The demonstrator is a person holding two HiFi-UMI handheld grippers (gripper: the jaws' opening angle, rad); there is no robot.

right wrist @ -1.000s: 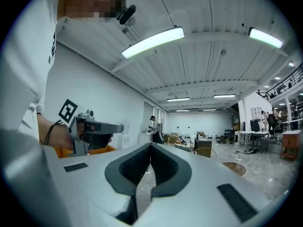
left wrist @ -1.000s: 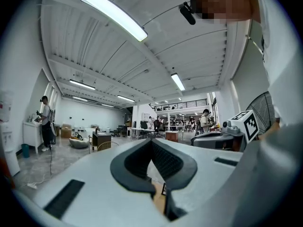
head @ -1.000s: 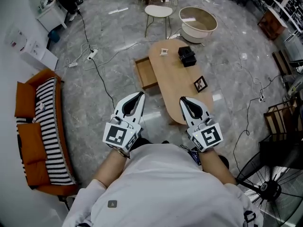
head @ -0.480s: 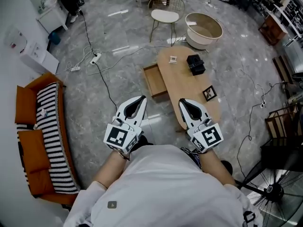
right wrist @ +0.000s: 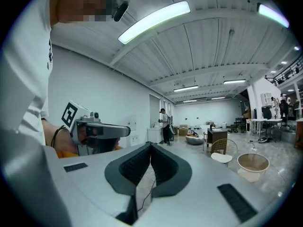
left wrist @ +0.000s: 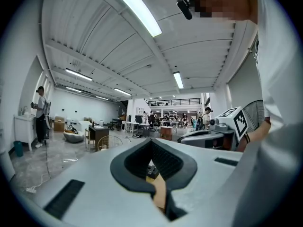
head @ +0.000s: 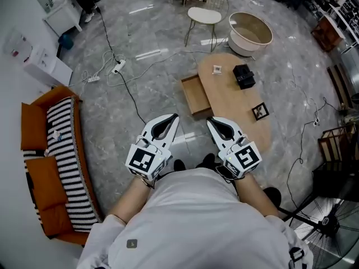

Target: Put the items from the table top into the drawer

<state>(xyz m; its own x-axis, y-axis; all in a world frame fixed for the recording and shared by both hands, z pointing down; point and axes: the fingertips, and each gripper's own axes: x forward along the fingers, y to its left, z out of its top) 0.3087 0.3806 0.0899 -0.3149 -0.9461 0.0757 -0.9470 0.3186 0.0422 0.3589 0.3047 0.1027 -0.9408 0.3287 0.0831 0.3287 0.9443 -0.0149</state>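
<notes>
In the head view the oval wooden table (head: 233, 102) stands ahead and to the right, with its drawer (head: 195, 94) pulled open on its left side. On the top lie a small white item (head: 217, 69), a black box (head: 243, 76) and a small framed picture (head: 260, 111). Both grippers are held level in front of the person, short of the table. My left gripper (head: 173, 118) (left wrist: 152, 141) is shut and empty, over the floor. My right gripper (head: 210, 122) (right wrist: 151, 144) is shut and empty, by the table's near left end.
An orange sofa (head: 39, 167) with a striped throw lines the left. Cables and a power strip (head: 118, 66) cross the floor. A white chair (head: 205, 14) and a round tub (head: 250, 26) stand beyond the table. A fan (head: 331, 223) and a wooden rack (head: 336, 142) are at right.
The person has stepped sideways: table and drawer have slid right and farther off in the head view. Both grippers, earlier at the table's near end, are now left of it. Both stayed shut.
</notes>
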